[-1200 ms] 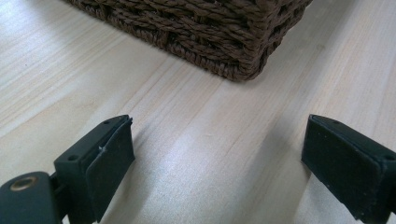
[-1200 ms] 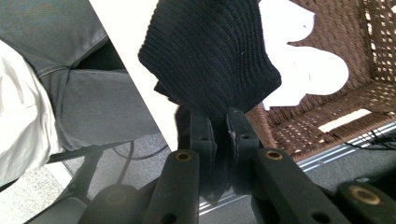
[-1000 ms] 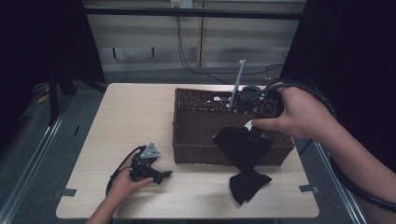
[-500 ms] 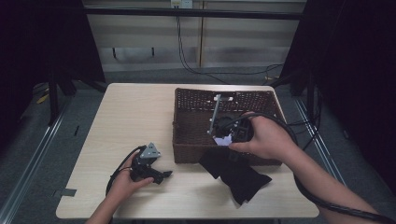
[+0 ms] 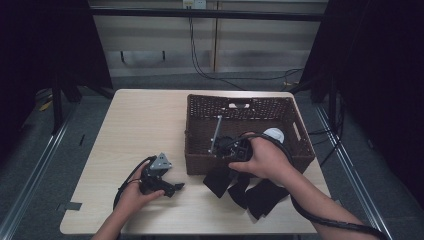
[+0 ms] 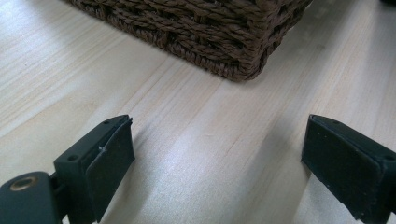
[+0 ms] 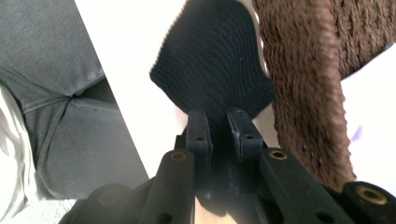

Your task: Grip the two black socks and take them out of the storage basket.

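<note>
Here the right hand-held gripper (image 7: 218, 122) has its jaws pinched nearly together on the edge of a black ribbed knit cloth (image 7: 212, 60), gripping it; the jaws have just eased a touch wider, with the fabric between them. From the high view the cloth (image 5: 247, 189) trails away below that gripper, down the near wall of the dark brown woven wicker basket (image 5: 295, 119) and onto the pale wooden table (image 5: 140, 125) in loose folds. It looks soft, limp and light, so it should drape and drag rather than keep any shape, and the knit could snag on the rough weave just beside the jaws. A bunched fold well in from the hem would probably hold better than the thin edge. The left hand-held gripper (image 6: 219, 158) rests on the table with its jaws spread wide and nothing between them, a corner of the basket ahead of it.
</note>
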The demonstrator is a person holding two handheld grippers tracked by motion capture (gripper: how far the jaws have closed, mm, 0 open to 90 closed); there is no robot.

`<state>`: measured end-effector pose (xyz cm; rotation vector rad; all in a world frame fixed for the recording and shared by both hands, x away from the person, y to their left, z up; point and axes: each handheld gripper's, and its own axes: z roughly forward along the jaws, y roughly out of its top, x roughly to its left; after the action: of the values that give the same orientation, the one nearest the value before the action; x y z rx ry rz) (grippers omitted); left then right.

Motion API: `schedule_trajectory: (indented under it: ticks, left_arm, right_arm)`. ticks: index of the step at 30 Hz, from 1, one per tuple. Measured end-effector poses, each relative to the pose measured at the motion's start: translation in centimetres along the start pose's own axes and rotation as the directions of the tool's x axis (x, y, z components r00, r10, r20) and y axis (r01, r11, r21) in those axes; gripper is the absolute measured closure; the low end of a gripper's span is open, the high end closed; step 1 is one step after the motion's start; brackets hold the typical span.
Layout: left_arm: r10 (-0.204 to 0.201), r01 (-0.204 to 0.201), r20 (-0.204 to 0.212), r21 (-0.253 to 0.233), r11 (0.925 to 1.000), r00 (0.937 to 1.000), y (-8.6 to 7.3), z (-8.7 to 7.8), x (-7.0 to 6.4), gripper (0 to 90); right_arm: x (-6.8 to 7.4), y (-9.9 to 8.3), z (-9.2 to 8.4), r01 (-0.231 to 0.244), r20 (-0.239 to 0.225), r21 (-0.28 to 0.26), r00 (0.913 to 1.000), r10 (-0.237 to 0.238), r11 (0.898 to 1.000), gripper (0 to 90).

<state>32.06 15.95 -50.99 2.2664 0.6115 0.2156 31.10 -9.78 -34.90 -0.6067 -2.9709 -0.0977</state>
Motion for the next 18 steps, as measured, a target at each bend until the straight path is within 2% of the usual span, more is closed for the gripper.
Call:
schedule_trajectory:
  ticks: [6,12,18]
  left_arm:
    - [-0.001,0.001,0.001,0.000,1.0000,1.0000,0.0,0.0,0.0,8.5]
    - [-0.001,0.001,-0.003,-0.004,1.0000,1.0000,0.0,0.0,0.0,8.5]
    - [-0.001,0.001,-0.003,-0.004,1.0000,1.0000,0.0,0.0,0.0,8.5]
  right_arm:
    - [-0.1,0.3,0.8,-0.004,0.002,-0.027,1.0000,0.004,1.000,77.3]
    - [-0.2,-0.1,1.1,-0.006,-0.003,-0.054,1.0000,0.006,0.999,63.3]
    - [-0.4,-1.4,0.7,-0.042,0.004,-0.091,0.9991,0.042,0.995,46.3]
